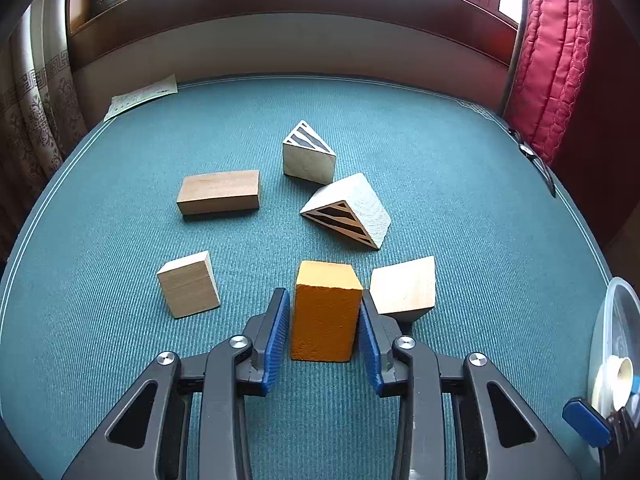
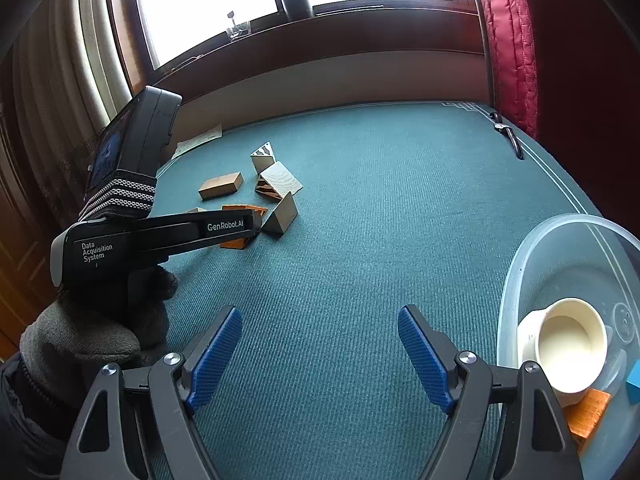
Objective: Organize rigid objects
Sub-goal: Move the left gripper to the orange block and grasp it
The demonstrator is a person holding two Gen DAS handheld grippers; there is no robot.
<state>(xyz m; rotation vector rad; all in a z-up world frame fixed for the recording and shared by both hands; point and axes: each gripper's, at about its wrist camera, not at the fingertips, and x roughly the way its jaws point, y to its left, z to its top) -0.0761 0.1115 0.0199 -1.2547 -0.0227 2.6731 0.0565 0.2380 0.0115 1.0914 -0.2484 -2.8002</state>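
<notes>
**Left gripper closes on the orange block, five blocks still loose**

Green ribbed cloth (image 1: 460, 184) covers a table under a window, with a red quilted cover off to one side. Between the blue fingers (image 1: 280, 320) of the left gripper (image 1: 325, 312) stands the orange block (image 1: 325, 312), upright on the cloth; the pads sit against its two side faces, so the grip looks made, though the block has not left the surface. It is a painted wooden brick with a rough, grainy face, taller than wide.

Just beyond the right fingertip, nearly touching it, lies a plain wood wedge (image 1: 404, 288). Off past the left fingertip sits a pale cube (image 1: 188, 284), well apart. Farther ahead of the fingertips are a flat brown block (image 1: 219, 192) and two white prisms with black-striped ends (image 1: 348, 212), (image 1: 308, 154).

The right gripper (image 2: 320, 344) hovers with its fingers wide and nothing between them. Just outside its right finger stands a clear plastic tub (image 2: 516, 264), already holding a cream cup (image 2: 572, 344), an orange piece and a blue one.

Judged from this, the sorting is partly done: three things are in the tub, one is gripped, and five wait on the cloth
</notes>
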